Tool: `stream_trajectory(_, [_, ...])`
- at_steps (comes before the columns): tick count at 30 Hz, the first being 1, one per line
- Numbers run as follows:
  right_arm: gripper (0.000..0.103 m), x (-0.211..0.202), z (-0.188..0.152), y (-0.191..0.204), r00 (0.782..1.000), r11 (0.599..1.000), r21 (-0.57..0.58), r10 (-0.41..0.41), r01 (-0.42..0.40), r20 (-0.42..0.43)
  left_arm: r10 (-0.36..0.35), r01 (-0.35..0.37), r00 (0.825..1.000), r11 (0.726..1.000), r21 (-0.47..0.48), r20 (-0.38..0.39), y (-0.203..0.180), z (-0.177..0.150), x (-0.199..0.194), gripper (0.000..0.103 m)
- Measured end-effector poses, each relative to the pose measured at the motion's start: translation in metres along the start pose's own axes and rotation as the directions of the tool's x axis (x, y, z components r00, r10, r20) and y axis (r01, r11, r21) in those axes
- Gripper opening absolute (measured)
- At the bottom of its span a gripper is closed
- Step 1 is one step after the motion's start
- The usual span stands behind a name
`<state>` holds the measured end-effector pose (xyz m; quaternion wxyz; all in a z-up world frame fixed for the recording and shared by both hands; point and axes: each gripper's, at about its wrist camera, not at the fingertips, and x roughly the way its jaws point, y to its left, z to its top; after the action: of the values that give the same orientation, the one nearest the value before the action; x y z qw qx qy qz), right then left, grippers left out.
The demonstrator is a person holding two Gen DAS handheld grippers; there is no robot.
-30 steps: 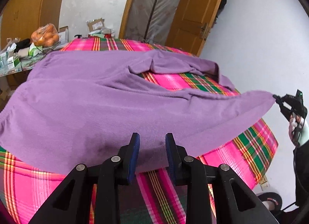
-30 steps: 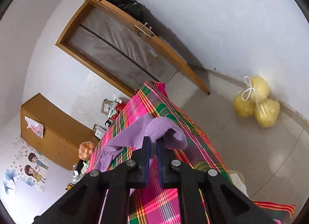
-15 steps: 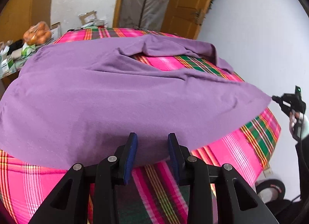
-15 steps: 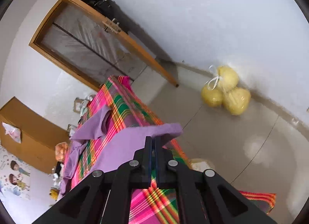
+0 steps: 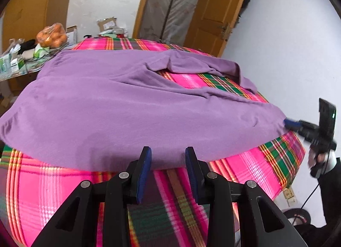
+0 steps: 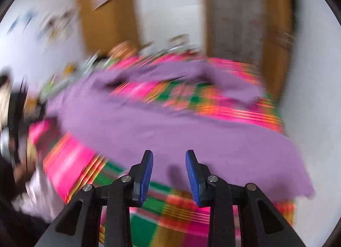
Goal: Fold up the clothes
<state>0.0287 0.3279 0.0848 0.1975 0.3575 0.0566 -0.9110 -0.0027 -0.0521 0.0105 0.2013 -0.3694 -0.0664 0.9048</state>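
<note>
One purple shirt [image 5: 132, 106] | spread flat | long axis left-right | plaid cloth [image 5: 245, 168]

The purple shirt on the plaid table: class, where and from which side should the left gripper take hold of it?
Probably the near hem of the purple shirt, approached from the table's front edge: it lies flat, right before the open left gripper.
</note>
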Motion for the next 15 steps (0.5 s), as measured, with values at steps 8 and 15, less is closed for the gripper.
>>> stream_trajectory(8, [0.034,0.035,-0.006,0.041,0.993,0.974,-0.214,0.052,-0.073,-0.103,0.014,-0.012,1.000,0.999,-0.050,0.028,0.015,-0.006,-0.014,0.034])
stream_trajectory(15, [0.003,0.036,0.002,0.038,0.989,0.974,-0.215,0.038,-0.069,-0.145,0.014,-0.012,0.999,0.998,-0.063,0.031,0.018,-0.007,-0.016,0.034])
